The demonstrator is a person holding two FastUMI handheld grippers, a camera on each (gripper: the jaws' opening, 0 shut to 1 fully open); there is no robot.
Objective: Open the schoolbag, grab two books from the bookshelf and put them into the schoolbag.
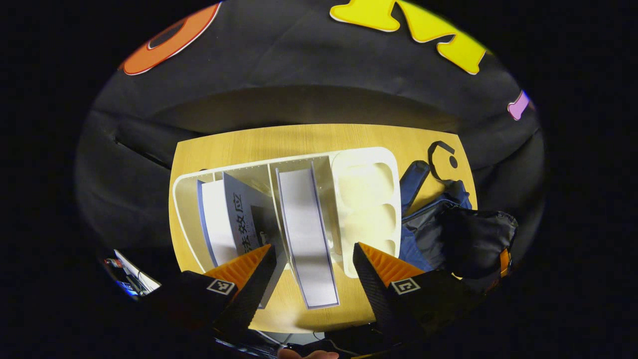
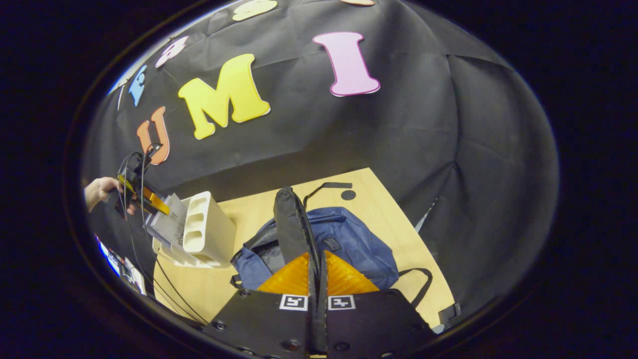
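Two books [image 1: 306, 234] sit in the shelf [image 1: 366, 189]; none is bagged. The left gripper [image 1: 314, 269] gapes wide above one, holding nothing. The right gripper [image 2: 317, 279] pinches the bag's [image 2: 349, 244] flap up (open, apparently), beside the shelf.

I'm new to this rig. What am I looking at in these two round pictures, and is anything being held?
A person holds a two-finger gripper in each hand; a camera rides on each. The left gripper view looks down on a wooden table: the left gripper, fingers open, hovers above a white plastic bookshelf around a white upright book, not yet gripping it. Beside it lies a blue fabric schoolbag. In the right gripper view, the right gripper is shut on the schoolbag's black flap, holding it up.
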